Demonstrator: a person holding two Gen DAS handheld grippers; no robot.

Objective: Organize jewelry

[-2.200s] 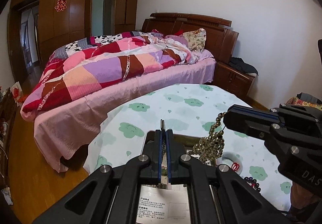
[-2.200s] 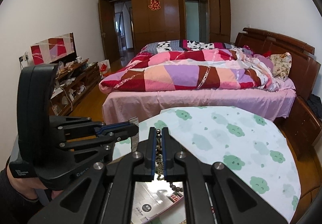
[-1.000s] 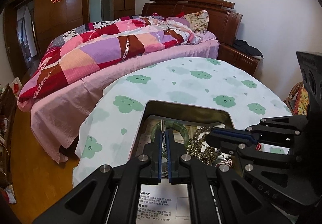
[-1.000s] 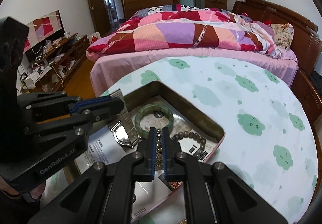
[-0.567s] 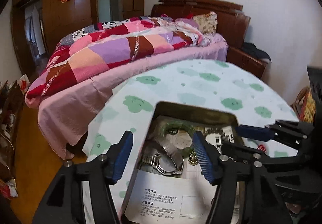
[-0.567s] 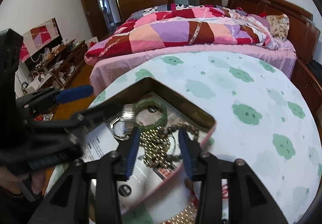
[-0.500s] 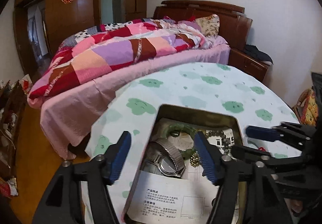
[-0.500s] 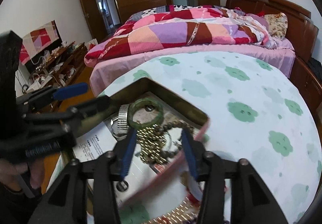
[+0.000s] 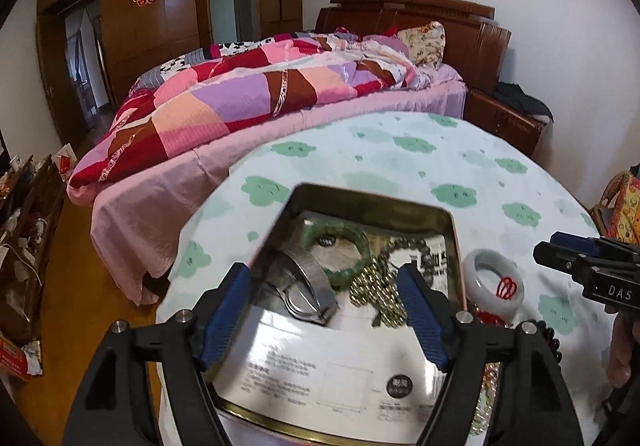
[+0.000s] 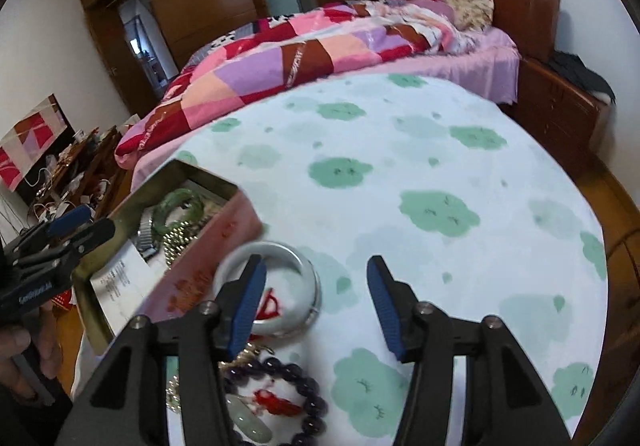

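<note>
An open metal tin on the round table holds a green bangle, a metal watch, a gold bead necklace, dark beads and a paper card. My left gripper is open and empty above the tin. A white jade bangle with red thread lies right of the tin. My right gripper is open and empty over that white bangle. A dark purple bead bracelet lies near its left finger. The tin shows at the left.
The table has a white cloth with green clouds. A bed with a patchwork quilt stands behind it, with a wooden nightstand at the right. Wood floor lies to the left.
Both grippers opened, dropping the watch and the gold necklace into the tin. The right gripper then moved right, over the white bangle.
</note>
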